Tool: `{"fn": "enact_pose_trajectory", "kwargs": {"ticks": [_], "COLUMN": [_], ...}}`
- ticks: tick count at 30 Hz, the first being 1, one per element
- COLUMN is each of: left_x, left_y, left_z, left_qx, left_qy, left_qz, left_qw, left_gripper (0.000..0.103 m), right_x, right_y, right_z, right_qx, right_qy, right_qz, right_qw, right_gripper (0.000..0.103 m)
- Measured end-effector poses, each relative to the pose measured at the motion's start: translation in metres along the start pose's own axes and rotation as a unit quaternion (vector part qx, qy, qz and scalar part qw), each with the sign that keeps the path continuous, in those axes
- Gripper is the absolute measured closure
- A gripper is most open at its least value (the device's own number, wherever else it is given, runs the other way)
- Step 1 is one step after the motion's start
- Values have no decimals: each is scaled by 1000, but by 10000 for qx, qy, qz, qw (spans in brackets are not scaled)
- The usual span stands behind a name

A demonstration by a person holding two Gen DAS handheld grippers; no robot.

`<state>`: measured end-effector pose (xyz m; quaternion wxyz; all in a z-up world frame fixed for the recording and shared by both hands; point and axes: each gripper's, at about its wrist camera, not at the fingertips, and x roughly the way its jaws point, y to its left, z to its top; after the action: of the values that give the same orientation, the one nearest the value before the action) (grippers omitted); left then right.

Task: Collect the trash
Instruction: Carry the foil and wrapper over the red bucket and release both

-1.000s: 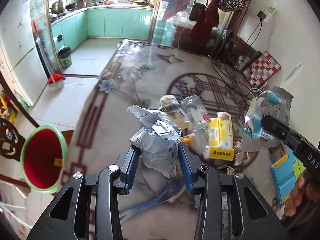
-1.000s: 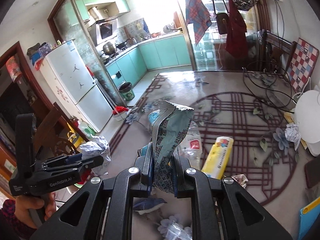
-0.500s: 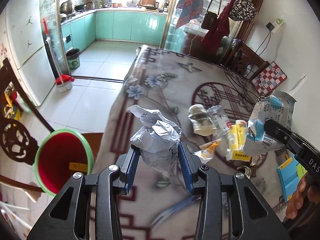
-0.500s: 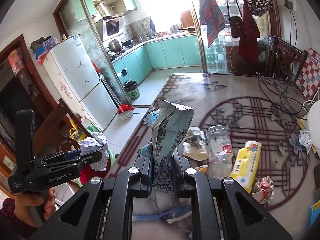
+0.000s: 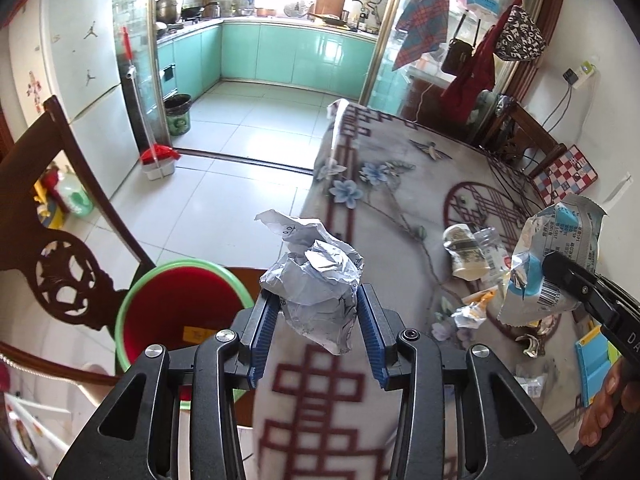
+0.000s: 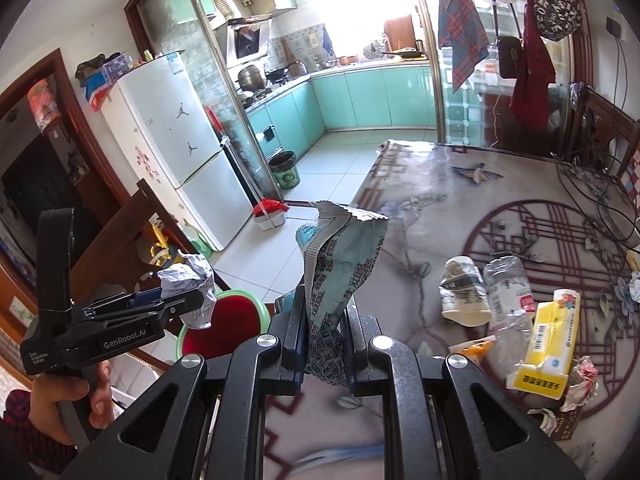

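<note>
Mid-carry: two handheld grippers, each w/ one piece of trash, hovering at table [image 5: 400,200] edge near a red bin w/ green rim [image 5: 176,312] on the floor beside a dark wooden chair [image 5: 60,272].

Left gripper [image 5: 316,320]: blue pads partly closed, pinching a crumpled ball of white paper [image 5: 316,280] from both sides; ball bulges well above the pads. Seen from right wrist view, paper hangs just above the bin's near rim, not yet over its middle.

Right gripper [image 6: 324,336]: nearly closed, clamped on the lower part of a flattened blue-grey snack wrapper [image 6: 340,264], standing upright, torn top flopping. Over the tablecloth, farther from the bin than the left one.

Left on table: tipped paper cup [image 6: 460,296], crushed clear plastic bottle [image 6: 508,296], yellow box [image 6: 548,340], small wrapper scraps [image 6: 580,380].

Risks, as judgement:
- Release too early → paper drops on rim, chair seat or floor, since bin opening sits off to one side.
- Loose paper ball held only at its lower half → could slip or unfold during a fast swing.
- Thin wrapper may cling to pads, or drift sideways & miss.
- Both grippers heading to one bin → possible bump btw them.
</note>
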<state>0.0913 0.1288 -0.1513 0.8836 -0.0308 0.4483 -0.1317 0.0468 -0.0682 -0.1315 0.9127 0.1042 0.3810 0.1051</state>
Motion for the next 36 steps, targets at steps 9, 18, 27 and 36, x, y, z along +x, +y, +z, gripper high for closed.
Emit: {"fn": "enact_pose_trajectory", "kwargs": {"ticks": [9,18,27,36], "left_x": [-1,-1,13,34], "left_y": [41,80,126,165], "left_z": [2,4,2,-6], "left_qx": [-180,-360,-658,-968], "left_qy": [9,-25,137,460], "left_qz": [105,321,657,890], "left_qw": [9998,9988,9956,9903], "left_gripper": [63,63,63,63], "right_x": [20,56,115,171], "right_y": [45,85,126,156], "right_z": [7,12,6,-2], "right_qx": [-204,-418,-590,-839], "right_qy": [97,311,774,1210], "right_qz": [132,423,856,1139], "right_qw": [9997,9977,9916,9825], "right_gripper": [91,91,90,90]}}
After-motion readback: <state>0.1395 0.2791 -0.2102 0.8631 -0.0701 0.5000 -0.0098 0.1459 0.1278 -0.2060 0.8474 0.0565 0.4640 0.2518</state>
